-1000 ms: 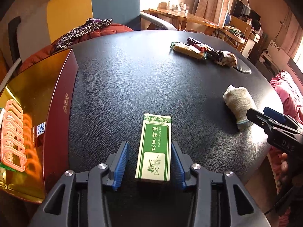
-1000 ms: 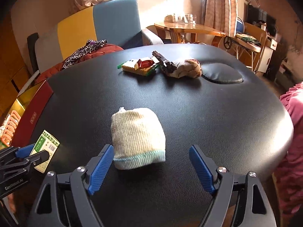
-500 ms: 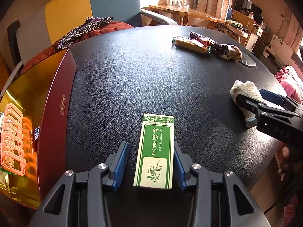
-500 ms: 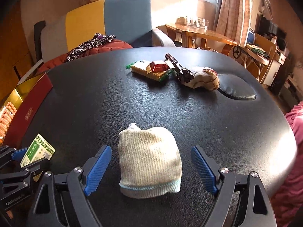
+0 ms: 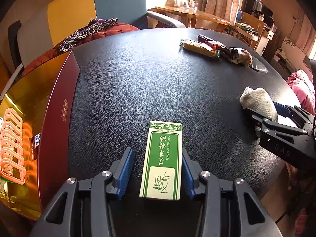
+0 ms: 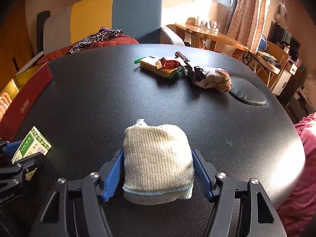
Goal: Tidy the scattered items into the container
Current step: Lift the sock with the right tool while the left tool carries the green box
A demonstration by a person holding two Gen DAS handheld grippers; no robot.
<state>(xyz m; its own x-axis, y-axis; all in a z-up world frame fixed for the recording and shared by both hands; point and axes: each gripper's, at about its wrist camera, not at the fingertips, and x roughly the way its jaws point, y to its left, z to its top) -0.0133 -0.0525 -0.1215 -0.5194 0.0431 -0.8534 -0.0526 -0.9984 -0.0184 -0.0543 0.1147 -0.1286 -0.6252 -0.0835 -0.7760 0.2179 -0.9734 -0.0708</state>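
Observation:
A green and white essential-oil box (image 5: 162, 158) lies on the black table (image 5: 138, 83) between the jaws of my left gripper (image 5: 157, 150). Its right pad touches the box and its left pad stands clear, so it is open. A rolled cream sock (image 6: 158, 162) sits between the jaws of my right gripper (image 6: 157, 152), which are closing with both blue pads against the sock's sides. The red container (image 5: 59, 106) with a gold inside stands at the table's left edge and holds an orange-pink packet (image 5: 11, 144).
At the far side of the table lie a snack packet (image 6: 162, 69), a black toy piece (image 6: 189, 67) and a patterned sock (image 6: 217, 79). A dark pad (image 6: 248, 96) is set into the table on the right. A couch with clothes stands behind.
My right gripper has slid forward around the cream sock and its jaws have narrowed onto it. The left gripper and the green box have stayed where they were.

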